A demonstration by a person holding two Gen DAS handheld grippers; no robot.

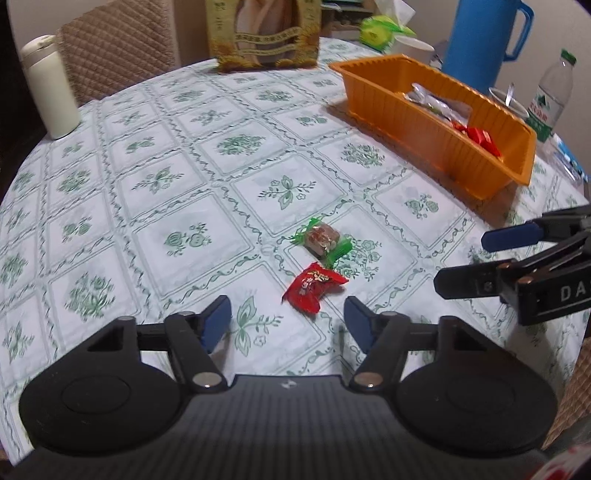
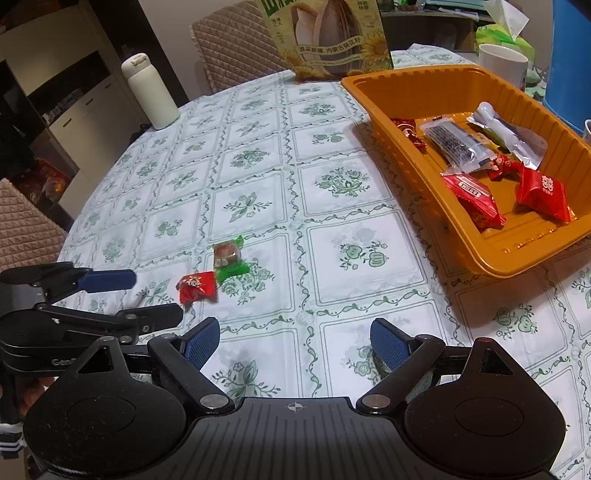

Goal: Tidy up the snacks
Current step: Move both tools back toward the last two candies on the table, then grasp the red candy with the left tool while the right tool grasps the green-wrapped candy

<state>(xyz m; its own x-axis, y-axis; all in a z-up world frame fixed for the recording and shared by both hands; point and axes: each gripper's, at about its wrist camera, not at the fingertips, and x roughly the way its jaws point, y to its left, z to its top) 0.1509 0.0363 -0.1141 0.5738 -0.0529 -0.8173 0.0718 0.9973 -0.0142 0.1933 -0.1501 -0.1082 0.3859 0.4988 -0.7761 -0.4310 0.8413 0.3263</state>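
Observation:
A red-wrapped candy (image 1: 314, 286) (image 2: 197, 286) and a green-wrapped candy (image 1: 323, 238) (image 2: 227, 254) lie side by side on the flowered tablecloth. My left gripper (image 1: 286, 310) (image 2: 155, 297) hovers just short of the red candy, open, and its pads touch nothing. My right gripper (image 2: 295, 328) (image 1: 463, 260) stands open and empty over bare cloth to the right of the candies. The orange tray (image 1: 406, 122) (image 2: 424, 184) at the right holds several wrapped snacks, red packets among them.
At the table's far left edge stands a white flask (image 1: 48, 88) (image 2: 149, 92). A sunflower-seed box (image 1: 264, 33) (image 2: 328, 37) stands at the back. A blue jug (image 1: 480, 37), a water bottle (image 1: 550, 99) and a white mug (image 2: 502, 62) crowd behind the tray. Padded chairs ring the table.

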